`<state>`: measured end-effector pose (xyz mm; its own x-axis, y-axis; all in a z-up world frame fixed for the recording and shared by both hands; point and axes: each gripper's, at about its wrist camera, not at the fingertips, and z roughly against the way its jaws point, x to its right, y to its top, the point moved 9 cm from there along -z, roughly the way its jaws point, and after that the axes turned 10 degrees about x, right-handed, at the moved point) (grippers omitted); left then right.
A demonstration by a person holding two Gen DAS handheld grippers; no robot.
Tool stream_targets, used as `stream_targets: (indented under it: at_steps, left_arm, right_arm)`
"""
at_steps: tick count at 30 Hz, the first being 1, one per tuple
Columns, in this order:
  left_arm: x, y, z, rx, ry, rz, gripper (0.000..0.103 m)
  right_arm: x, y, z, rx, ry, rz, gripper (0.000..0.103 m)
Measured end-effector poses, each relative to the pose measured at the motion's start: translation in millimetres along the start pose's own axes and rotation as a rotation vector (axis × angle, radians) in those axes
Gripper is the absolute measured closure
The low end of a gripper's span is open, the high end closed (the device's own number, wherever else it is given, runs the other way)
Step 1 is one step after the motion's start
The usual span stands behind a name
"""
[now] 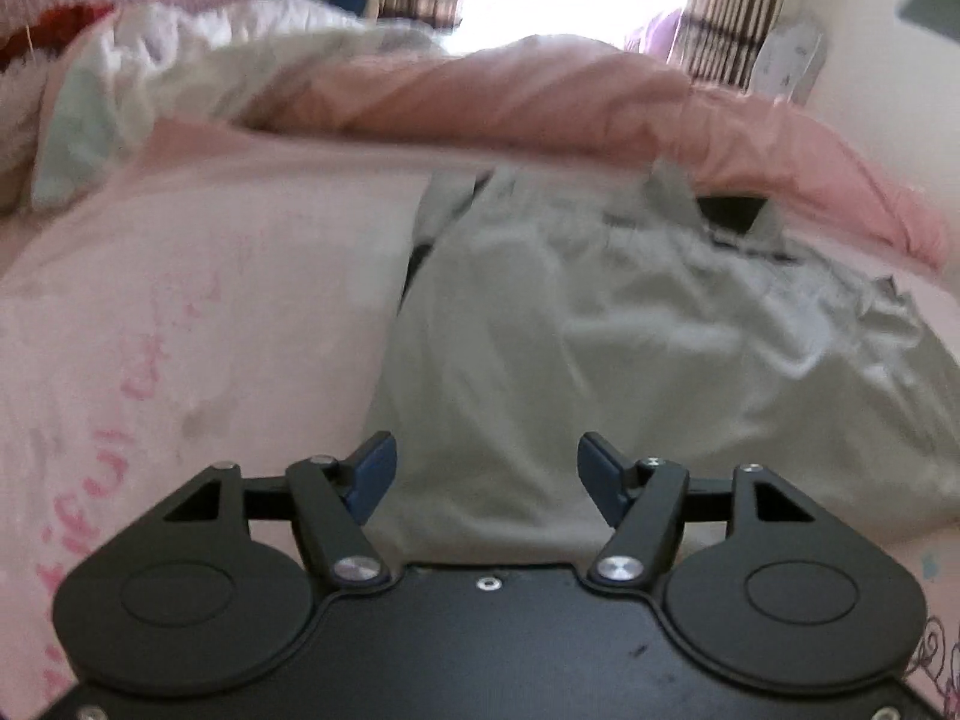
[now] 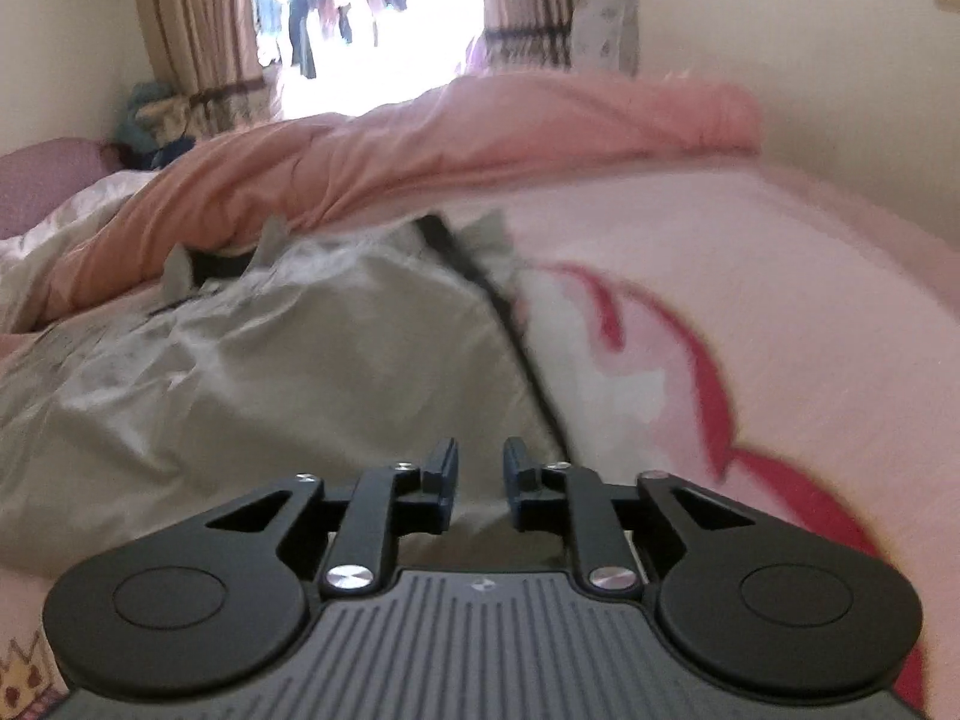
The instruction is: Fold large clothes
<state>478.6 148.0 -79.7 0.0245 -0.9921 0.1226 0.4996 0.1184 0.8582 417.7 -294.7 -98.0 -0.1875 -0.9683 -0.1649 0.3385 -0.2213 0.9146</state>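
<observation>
Approach phase, judging by the layout: grey garment spread flat, though creased, on pink printed bedsheet, far end tucked against rolled salmon quilt, near hem right below both tools. Not yet gripped anywhere.

Left gripper poised over near-left part of garment, blue pads standing wide apart, nothing between them but cloth seen underneath. Whether pads touch cloth, impossible to tell from this angle.

Right gripper poised over near-right part, close to dark-edged side seam where grey meets sheet. Jaws narrow, a slim gap showing, no fold of fabric visibly pinched in it.

Both views smeared, so fine detail of hem unreadable.

Next move, as a guess: lowering onto near hem, one corner per tool, then carrying that edge toward far end to halve the garment. Calls for right jaws widening first, since present gap looks too slim to take a doubled hem. Calls also for picking up garment alone, not sheet beneath. Worth minding: slippery-looking, crumpled cloth likely to slide or bunch, and far end partly hidden under quilt, so alignment there hard to judge.
</observation>
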Motion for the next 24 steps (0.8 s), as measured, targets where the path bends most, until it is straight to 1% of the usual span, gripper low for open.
stream_targets:
  at_steps: [2,4,5,6,8,9,11,13,16,19,22,24]
  left_arm:
    - [0.2,-2.2,-7.8,-0.024,0.007,-0.006,0.036]
    - [-1.2,-13.8,-22.1,-0.079,0.021,-0.014,0.037]
    - [-3.6,-21.5,-29.1,-0.11,0.03,-0.013,0.033]
    - [-5.4,-23.3,-30.7,-0.103,0.032,-0.006,0.032]
    - [-2.7,-15.9,-27.0,-0.104,0.025,-0.007,0.037]
    - [0.4,-6.7,-25.3,-0.085,0.014,-0.007,0.036]
    - [8.1,15.1,-26.6,-0.04,-0.009,-0.015,0.036]
    - [18.8,35.9,-29.9,0.0,-0.031,-0.031,0.036]
    - [35.8,54.4,-45.1,0.03,-0.069,-0.06,0.035]
    - [46.2,53.7,-72.1,0.002,-0.068,-0.096,0.035]
    - [43.8,40.5,-95.9,-0.048,-0.032,-0.137,0.035]
    - [39.6,31.8,-107.5,-0.066,-0.029,-0.142,0.032]
  right_arm:
    - [5.5,-4.1,-5.1,-0.019,-0.019,0.008,0.08]
    - [11.2,-16.7,-11.1,-0.053,-0.014,-0.002,0.082]
    - [12.0,-19.9,-11.0,-0.046,-0.007,0.0,0.082]
    - [11.6,-20.4,-10.6,-0.042,-0.006,0.008,0.082]
    - [9.1,-13.6,-9.6,-0.055,-0.02,0.008,0.081]
    - [5.9,-6.3,-9.7,-0.051,-0.013,-0.001,0.081]
    - [-3.4,12.4,-10.2,-0.011,0.028,-0.016,0.081]
    - [-15.3,32.8,-18.0,0.024,0.042,-0.011,0.081]
    - [-32.0,52.2,-38.6,0.047,0.07,-0.009,0.081]
    - [-40.1,53.9,-68.3,0.02,0.062,-0.006,0.081]
    - [-37.8,42.6,-92.4,-0.026,0.012,0.012,0.081]
    - [-32.3,34.0,-103.1,-0.044,-0.003,0.003,0.083]
